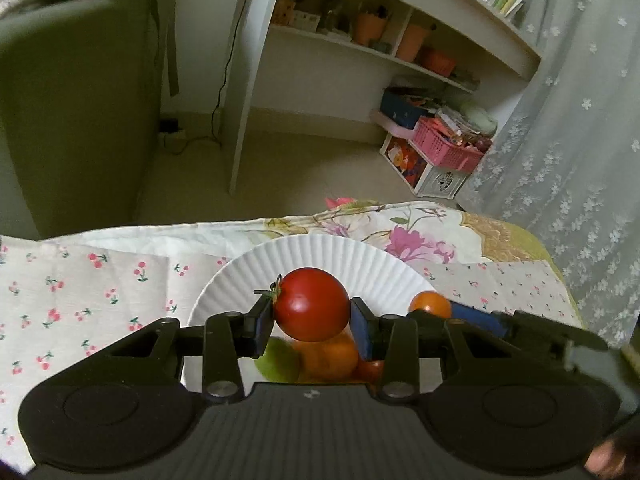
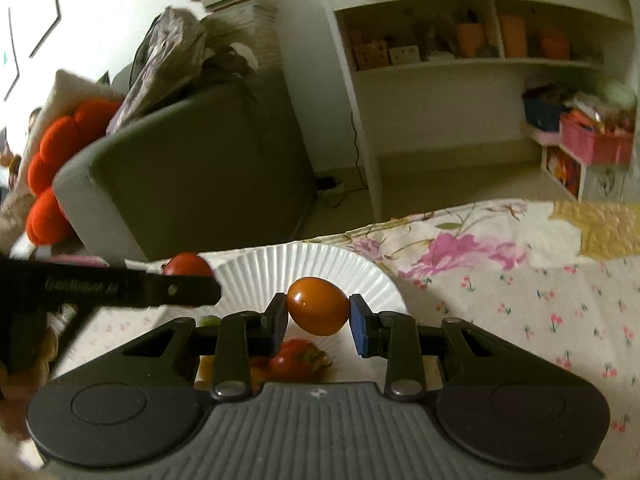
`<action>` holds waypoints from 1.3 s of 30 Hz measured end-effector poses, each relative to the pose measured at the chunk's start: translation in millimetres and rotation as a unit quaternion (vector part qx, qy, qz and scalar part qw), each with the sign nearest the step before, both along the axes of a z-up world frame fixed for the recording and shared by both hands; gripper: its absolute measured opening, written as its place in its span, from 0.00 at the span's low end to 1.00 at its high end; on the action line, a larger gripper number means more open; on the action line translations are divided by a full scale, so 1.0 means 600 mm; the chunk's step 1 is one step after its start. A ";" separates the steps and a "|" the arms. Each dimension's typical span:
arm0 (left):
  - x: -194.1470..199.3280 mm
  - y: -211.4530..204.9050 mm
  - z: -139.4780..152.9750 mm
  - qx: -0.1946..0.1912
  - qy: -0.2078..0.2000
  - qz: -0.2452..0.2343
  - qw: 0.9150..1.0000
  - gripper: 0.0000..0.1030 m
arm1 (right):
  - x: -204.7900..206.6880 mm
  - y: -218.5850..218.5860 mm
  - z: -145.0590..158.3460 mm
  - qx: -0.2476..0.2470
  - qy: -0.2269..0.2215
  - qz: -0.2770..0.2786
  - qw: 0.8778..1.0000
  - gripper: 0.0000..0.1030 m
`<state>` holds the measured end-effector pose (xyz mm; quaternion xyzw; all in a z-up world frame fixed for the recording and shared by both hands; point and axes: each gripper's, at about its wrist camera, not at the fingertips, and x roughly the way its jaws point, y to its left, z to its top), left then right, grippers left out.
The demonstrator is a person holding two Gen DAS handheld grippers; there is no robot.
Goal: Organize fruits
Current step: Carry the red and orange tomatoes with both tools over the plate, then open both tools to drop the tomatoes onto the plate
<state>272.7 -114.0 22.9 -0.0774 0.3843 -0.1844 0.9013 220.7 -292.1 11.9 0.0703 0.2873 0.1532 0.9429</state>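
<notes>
1. The left gripper [image 1: 311, 322] was clenched on a red tomato [image 1: 311, 309], its blue pads pressed against the fruit's two sides, the green stem by the left pad.
2. The right gripper [image 2: 318, 318] was clenched on an orange tomato [image 2: 318, 306], squeezed end to end between its pads.
3. Below and behind the left fingers lay a green fruit [image 1: 278, 362], an orange fruit [image 1: 332, 358] and a small red one, partly hidden.
4. Below the right fingers lay a red fruit [image 2: 294, 360] with a dried calyx.
5. Beyond both pairs of fingers sat a white paper plate [image 1: 320, 256], on a floral cloth [image 1: 100, 280].
6. In the left view, the right gripper's orange tomato appeared just right of the left fingers.
</notes>
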 end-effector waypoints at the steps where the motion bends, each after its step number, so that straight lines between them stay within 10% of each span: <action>1: 0.004 0.000 -0.004 -0.005 0.005 0.002 1.000 0.29 | 0.002 0.002 -0.003 -0.005 0.001 0.003 1.000 0.29; 19: 0.025 -0.013 -0.030 0.013 0.015 0.003 1.000 0.29 | 0.023 0.030 -0.013 -0.021 0.013 0.024 0.999 0.29; 39: -0.010 0.034 0.000 -0.034 0.014 0.023 0.999 0.30 | 0.028 -0.033 0.009 0.107 0.045 -0.029 0.993 0.32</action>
